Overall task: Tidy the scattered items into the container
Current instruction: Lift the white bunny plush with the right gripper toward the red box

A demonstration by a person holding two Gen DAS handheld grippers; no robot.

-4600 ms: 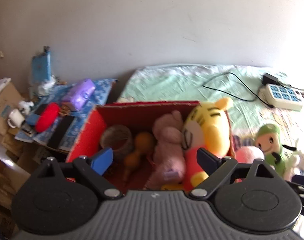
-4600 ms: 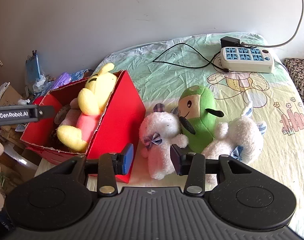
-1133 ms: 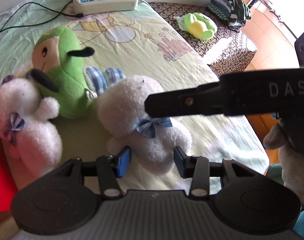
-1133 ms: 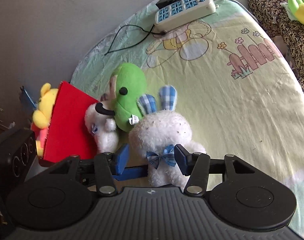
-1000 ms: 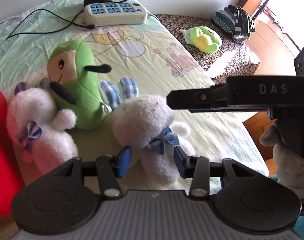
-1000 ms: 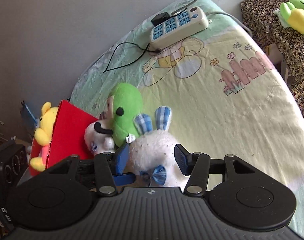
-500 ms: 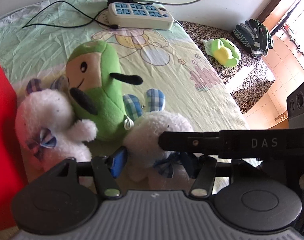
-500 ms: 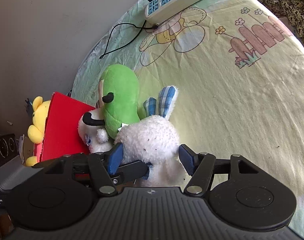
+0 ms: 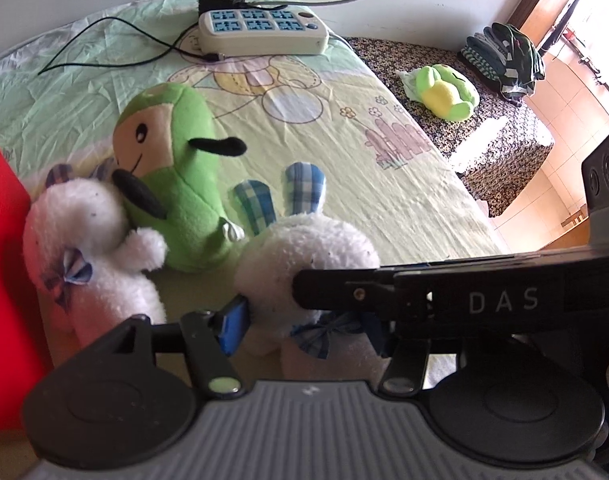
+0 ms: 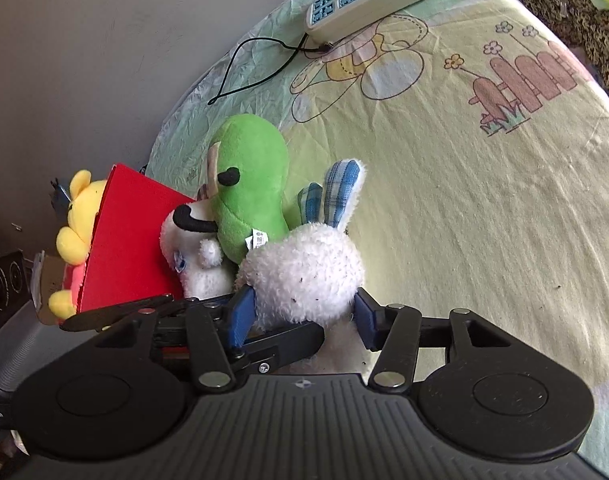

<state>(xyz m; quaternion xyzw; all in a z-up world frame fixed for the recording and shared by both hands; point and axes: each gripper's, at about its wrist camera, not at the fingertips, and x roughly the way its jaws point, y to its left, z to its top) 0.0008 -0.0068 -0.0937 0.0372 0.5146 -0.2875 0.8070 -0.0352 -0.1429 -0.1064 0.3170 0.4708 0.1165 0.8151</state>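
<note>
**Inspector:** Left wrist view first. What lies between the fingers?

**Assistant:** The left gripper [image 9: 304,322] straddles the white plush rabbit [image 9: 304,264], at its lower body by the blue bow. Its jaws are closing; the blue left pad sits against the fur, while the right finger is hidden behind the right gripper's black arm, so I cannot tell whether the rabbit is clamped. The rabbit lies on the patterned bedsheet [image 9: 384,184], checked ears pointing away. The green plush [image 9: 176,184] leans just beside it, touching a second white plush [image 9: 88,240], which rests against the red box [image 9: 4,240]. A power strip [image 9: 264,32] lies at the far edge.

**Inspector:** Right wrist view?

**Assistant:** The right gripper [image 10: 304,316] brackets the same rabbit [image 10: 304,268] at its head. Jaws closing, both blue pads at the fur on either side. The red box [image 10: 128,248] stands left, a yellow plush [image 10: 78,216] inside it. The left gripper's finger crosses beneath.
</note>
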